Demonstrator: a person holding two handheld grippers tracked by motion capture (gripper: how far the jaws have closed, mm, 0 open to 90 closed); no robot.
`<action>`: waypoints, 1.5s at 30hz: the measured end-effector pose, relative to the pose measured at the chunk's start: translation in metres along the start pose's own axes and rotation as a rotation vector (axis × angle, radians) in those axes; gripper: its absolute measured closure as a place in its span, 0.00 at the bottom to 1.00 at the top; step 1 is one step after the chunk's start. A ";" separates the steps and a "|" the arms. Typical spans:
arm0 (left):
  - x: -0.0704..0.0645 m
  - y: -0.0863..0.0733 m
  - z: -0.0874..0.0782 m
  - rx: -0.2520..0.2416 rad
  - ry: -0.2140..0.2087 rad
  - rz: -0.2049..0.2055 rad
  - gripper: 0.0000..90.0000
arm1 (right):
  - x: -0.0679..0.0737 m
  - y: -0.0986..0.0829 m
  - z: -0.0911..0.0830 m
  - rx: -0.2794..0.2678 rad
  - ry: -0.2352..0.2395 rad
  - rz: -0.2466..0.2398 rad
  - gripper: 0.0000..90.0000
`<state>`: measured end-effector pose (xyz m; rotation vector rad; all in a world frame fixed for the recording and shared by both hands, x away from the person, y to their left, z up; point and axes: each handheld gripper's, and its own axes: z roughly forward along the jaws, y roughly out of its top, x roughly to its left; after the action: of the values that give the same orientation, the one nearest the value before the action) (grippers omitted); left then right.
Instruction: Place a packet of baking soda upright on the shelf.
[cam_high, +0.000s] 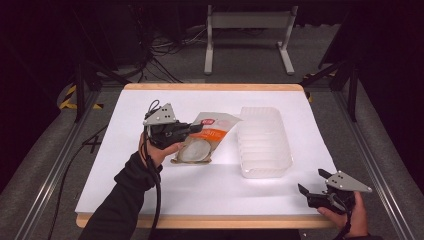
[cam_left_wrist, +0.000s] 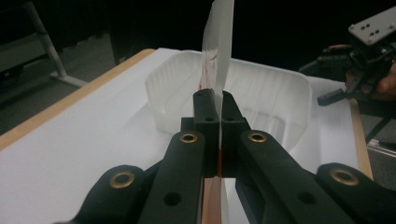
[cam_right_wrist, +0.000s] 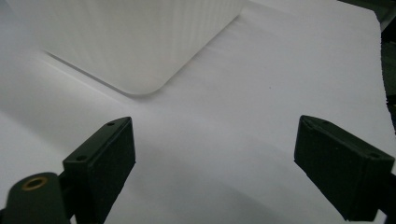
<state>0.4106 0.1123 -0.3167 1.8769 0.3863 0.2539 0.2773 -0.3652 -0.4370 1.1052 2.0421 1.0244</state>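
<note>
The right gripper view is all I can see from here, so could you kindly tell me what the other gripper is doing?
Observer: The left gripper has its jaws shut on a flat packet with an orange and white print.
Operator: Thank you. Is the packet near that white tray corner I can see?
Observer: It sits just left of the clear plastic tray, on the white table sheet; the left gripper view looks past the pinched edge into the tray.
Operator: And where is my gripper on the table?
Observer: The right gripper is at the table's near right corner, jaws open, holding nothing.
</note>
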 end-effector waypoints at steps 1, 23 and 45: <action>0.000 0.003 0.002 -0.007 0.001 0.000 1.00 | 0.000 0.000 0.000 0.004 0.000 -0.002 0.15; -0.018 0.056 0.067 -0.072 -0.106 0.030 1.00 | 0.001 -0.002 0.003 0.010 0.017 -0.002 0.15; -0.050 0.076 0.128 -0.124 -0.188 -0.009 1.00 | 0.002 -0.003 0.003 0.019 0.029 -0.009 0.15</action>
<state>0.4210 -0.0411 -0.2863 1.7591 0.2446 0.0919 0.2781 -0.3636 -0.4415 1.0962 2.0822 1.0238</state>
